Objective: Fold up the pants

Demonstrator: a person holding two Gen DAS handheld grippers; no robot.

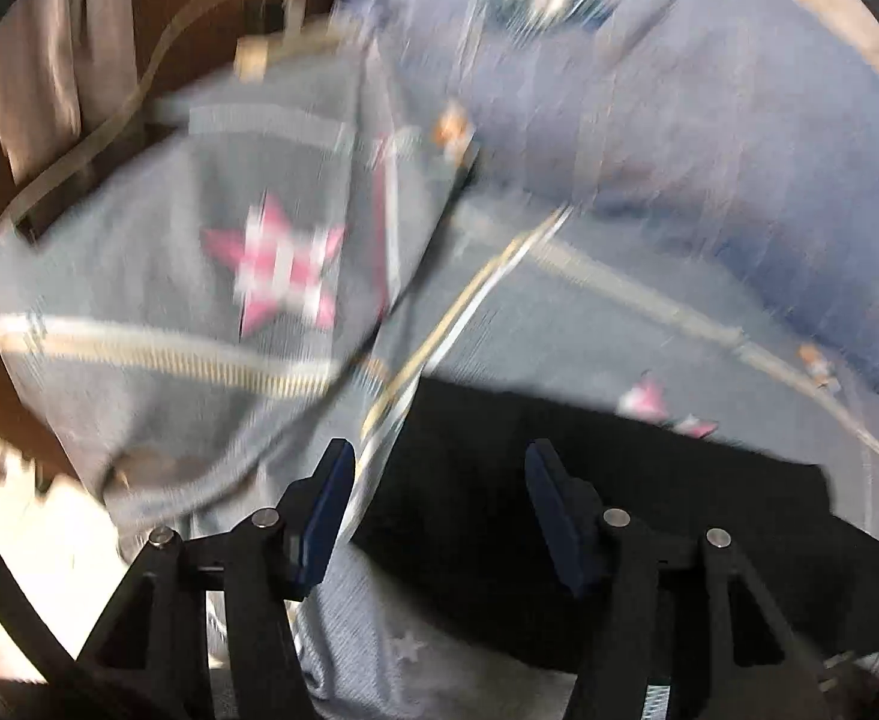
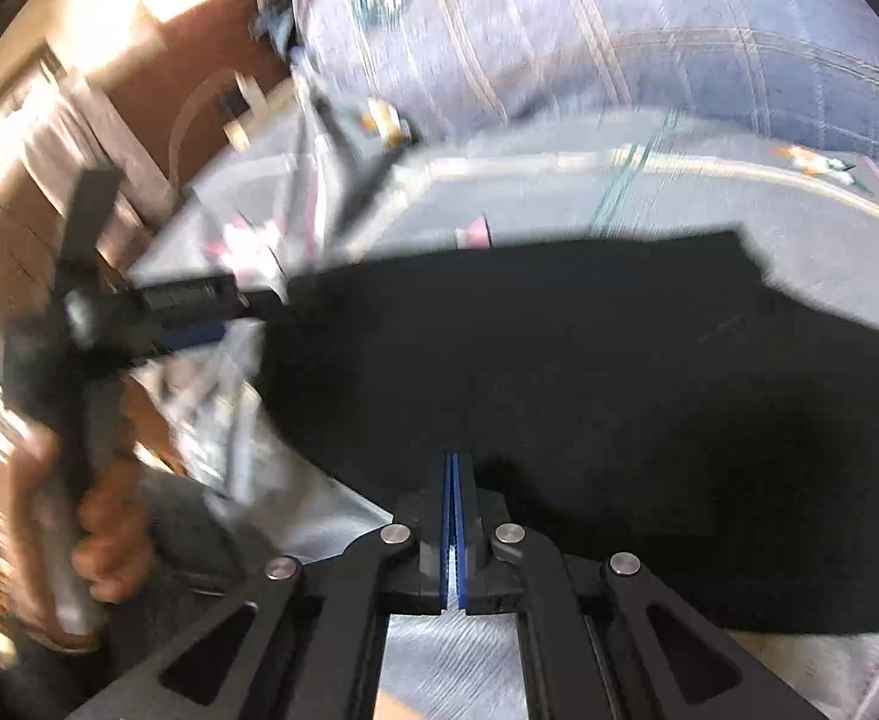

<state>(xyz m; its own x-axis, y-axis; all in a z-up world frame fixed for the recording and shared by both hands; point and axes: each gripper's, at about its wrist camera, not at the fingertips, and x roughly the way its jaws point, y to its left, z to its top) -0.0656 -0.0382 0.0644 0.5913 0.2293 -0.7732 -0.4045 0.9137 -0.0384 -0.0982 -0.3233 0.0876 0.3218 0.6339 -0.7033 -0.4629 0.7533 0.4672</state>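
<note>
Nearest in the right wrist view, the right gripper (image 2: 454, 474) has its blue pads pressed together at 6 o'clock, right at the near edge of the black pants (image 2: 559, 372); whether a pinch of cloth is caught between them cannot be told, since the pads look flush. In the left wrist view the left gripper (image 1: 439, 468) stands with its jaws apart at 6 o'clock, nothing between them, poised over the same dark cloth. The pants lie spread on a grey bedspread (image 1: 157, 276) with a pink star (image 1: 277, 270) toward 9 o'clock. Farther off, at 12 to 2 o'clock, blue denim (image 1: 649, 108) is heaped. At 8 o'clock in the right view a hand (image 2: 109, 516) grips the other tool's handle. The step looks like taking hold of an edge for a fold; next, the left jaws would need to close on the cloth. No containers show.
</note>
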